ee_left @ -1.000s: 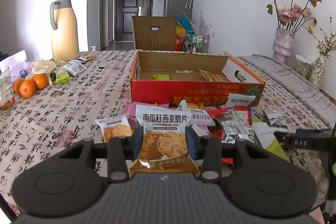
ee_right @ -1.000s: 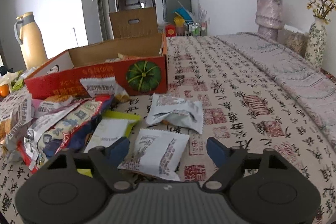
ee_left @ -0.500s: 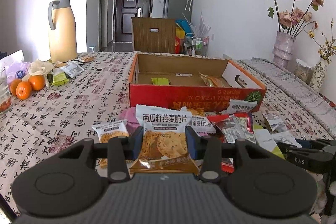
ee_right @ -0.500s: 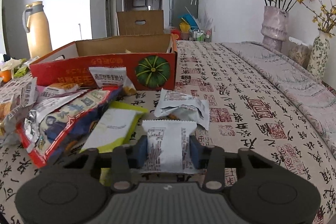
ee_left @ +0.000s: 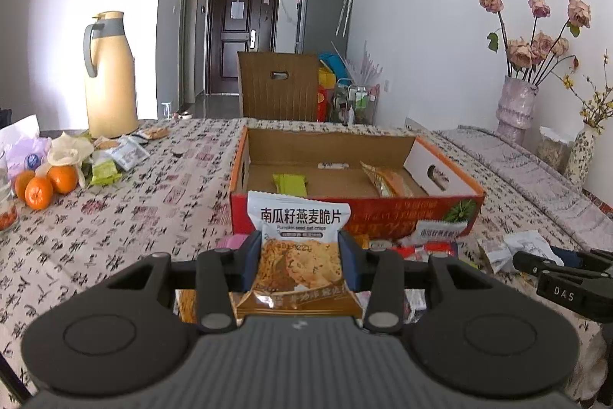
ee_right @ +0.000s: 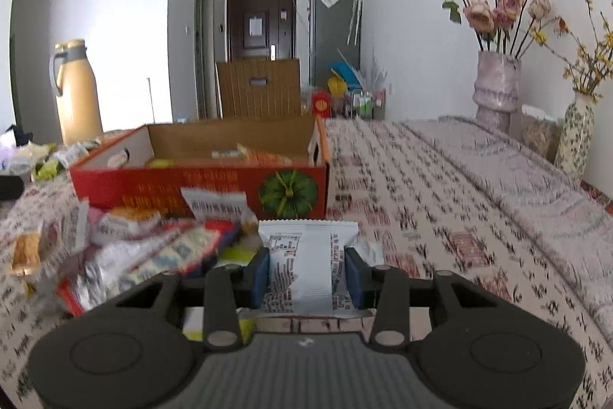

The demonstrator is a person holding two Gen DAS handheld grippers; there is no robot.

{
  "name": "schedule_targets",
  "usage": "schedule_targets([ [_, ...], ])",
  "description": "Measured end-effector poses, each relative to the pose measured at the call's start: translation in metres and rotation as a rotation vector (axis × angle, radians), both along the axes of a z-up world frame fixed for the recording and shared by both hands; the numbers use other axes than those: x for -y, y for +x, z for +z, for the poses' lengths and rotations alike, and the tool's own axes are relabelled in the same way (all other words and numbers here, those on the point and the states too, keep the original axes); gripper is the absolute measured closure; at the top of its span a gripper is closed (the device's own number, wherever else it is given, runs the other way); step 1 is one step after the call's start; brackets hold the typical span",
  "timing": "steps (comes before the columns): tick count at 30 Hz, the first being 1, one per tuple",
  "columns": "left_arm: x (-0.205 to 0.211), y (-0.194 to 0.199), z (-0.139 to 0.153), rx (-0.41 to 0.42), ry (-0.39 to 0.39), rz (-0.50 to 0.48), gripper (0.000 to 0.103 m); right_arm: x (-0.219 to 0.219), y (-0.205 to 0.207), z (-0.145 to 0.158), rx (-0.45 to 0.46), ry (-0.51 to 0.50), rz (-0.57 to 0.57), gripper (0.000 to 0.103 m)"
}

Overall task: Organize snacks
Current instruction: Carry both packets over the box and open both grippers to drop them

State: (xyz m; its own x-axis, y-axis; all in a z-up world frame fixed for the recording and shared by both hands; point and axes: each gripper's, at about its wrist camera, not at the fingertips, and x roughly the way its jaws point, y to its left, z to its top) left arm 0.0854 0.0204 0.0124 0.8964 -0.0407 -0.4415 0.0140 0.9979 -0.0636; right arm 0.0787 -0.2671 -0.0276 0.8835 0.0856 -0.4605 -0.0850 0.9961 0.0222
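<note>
Now the left gripper is squeezed tight on a pumpkin seed oat crisp packet. Its two blue pads press the sides of the packet, and the packet stands up straight between them, lifted above the table. Just behind it sits the red cardboard box with its top open. Inside the box lie a green snack bar and an orange snack packet, apart from each other.

The right gripper is closed on a white snack packet with black print, held upright between its blue pads. To its left is a pile of snack packets on the patterned tablecloth, right in front of the red box.

Far to the left on the table stand a yellow thermos jug and some oranges. A pink vase of dried roses stands on the right by the wall.
</note>
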Motion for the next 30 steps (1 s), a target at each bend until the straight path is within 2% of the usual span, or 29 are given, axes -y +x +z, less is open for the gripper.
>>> schedule_targets([
  [9,0.006,0.032,0.019,0.044,0.012,-0.002,0.06,-0.016,0.031,0.025,0.072,0.013,0.035,0.063],
  [17,0.018,0.068,0.039,0.089,0.03,-0.011,0.06,-0.033,0.078,0.046,0.123,0.019,0.064,0.063],
  [30,0.024,0.134,0.049,0.109,0.043,-0.009,0.06,-0.055,0.155,0.054,0.143,0.003,0.078,0.063],
])
